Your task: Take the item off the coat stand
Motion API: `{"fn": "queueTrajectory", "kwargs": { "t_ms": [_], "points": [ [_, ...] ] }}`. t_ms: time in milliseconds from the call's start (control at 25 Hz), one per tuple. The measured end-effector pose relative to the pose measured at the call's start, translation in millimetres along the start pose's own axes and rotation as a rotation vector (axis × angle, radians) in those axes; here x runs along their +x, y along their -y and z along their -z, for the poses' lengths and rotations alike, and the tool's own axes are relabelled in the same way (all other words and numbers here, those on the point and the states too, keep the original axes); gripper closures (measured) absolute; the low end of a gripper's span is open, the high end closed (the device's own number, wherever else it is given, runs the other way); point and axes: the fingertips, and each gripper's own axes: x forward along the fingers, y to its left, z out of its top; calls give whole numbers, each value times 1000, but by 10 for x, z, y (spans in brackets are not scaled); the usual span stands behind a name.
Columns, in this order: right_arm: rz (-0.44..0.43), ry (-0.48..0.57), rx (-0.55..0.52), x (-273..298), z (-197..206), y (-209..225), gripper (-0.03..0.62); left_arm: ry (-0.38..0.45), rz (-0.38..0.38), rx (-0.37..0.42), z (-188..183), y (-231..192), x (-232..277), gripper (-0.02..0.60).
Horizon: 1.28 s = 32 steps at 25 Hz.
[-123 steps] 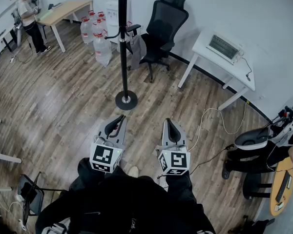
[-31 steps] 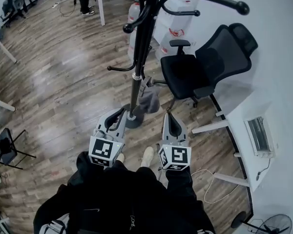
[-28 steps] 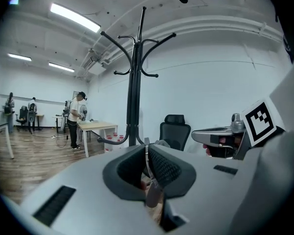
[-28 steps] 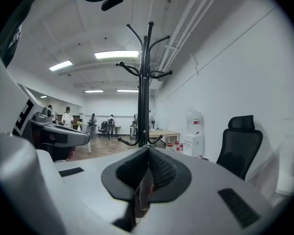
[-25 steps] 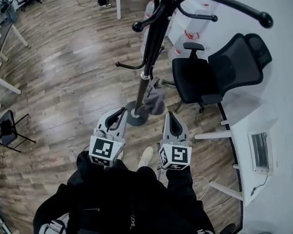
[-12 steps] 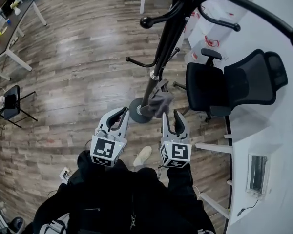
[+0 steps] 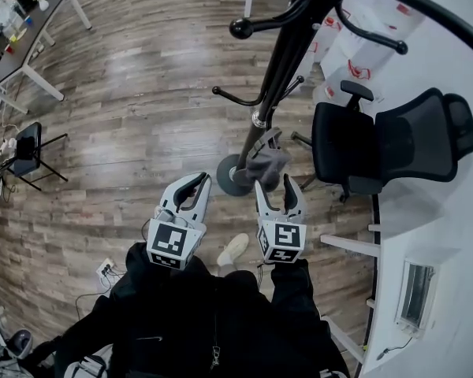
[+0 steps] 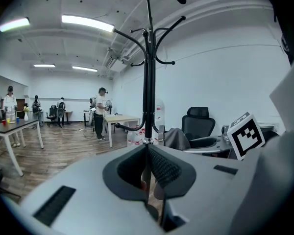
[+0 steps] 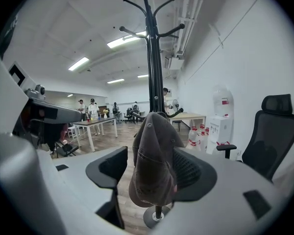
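Observation:
A grey cap hangs low on the black coat stand, close to its pole. My right gripper is open; its jaws have just been opening and now stand on either side of the cap. In the right gripper view the cap hangs between the two pads: it lies against the right pad, while a gap separates it from the left one. My left gripper is shut and empty, left of the stand's round base. In the left gripper view the pole stands straight ahead.
A black office chair stands just right of the stand, and a white desk is against the wall behind it. Hooks jut out overhead. A table and a black stool are at the left. People stand far off.
My right gripper has come forward to the cap and its jaws have gone from shut to open around it. The left gripper has stayed shut and hardly moved.

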Motion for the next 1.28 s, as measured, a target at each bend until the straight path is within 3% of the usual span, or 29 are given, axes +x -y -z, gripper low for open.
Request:
{"fn": "queueTrajectory", "kwargs": {
  "t_ms": [120,600,1280],
  "points": [
    [-1,-2,5,23,29,17,304,-1,-10,3,7,-6,16,546],
    [20,-20,10,35,47,71,532,-1,-8,7,-1,12,60,546],
    [37,-4,13,-34,-67,39,560,25,-10,7,-75,-35,-49,546]
  ]
}}
